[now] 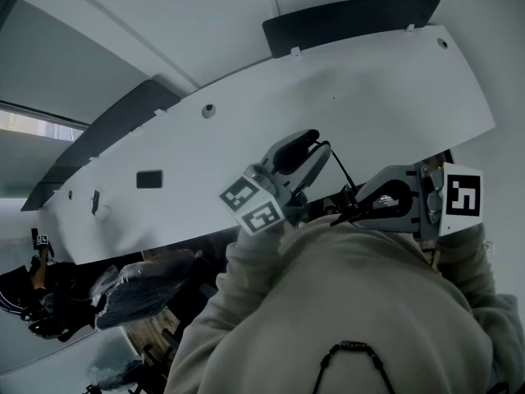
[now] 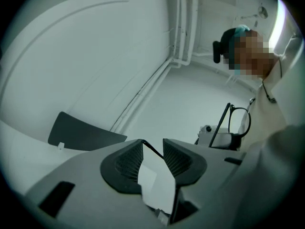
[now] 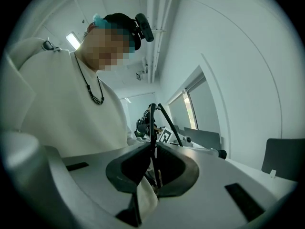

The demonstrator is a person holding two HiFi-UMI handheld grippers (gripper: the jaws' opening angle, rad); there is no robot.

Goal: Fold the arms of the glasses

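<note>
Black thin-rimmed glasses are up in the air close to the person's chest, not resting on anything, with a pale sweatshirt right behind them. Right gripper has them: jaws almost together, pads pinching the frame edge-on, rim standing up out of the grip. Left gripper is about half open and squeezes nothing. A thin dark rod crosses its gap on a slant from one pad towards the other. It looks like the tip of a temple arm, lying loose there. From the left gripper's side, one temple arm stands well out from the lens rim, so it reads as not yet folded. From the right gripper's side, an arm curves away from the frame, possibly the same one. Judgement: early in the job. Glasses are lifted and steadied, with an arm tip sitting in the open jaws, but no arm lies flat against the lenses. Left to do, as far as I can see: swing the arms in. Hinges are too small to make out.
</note>
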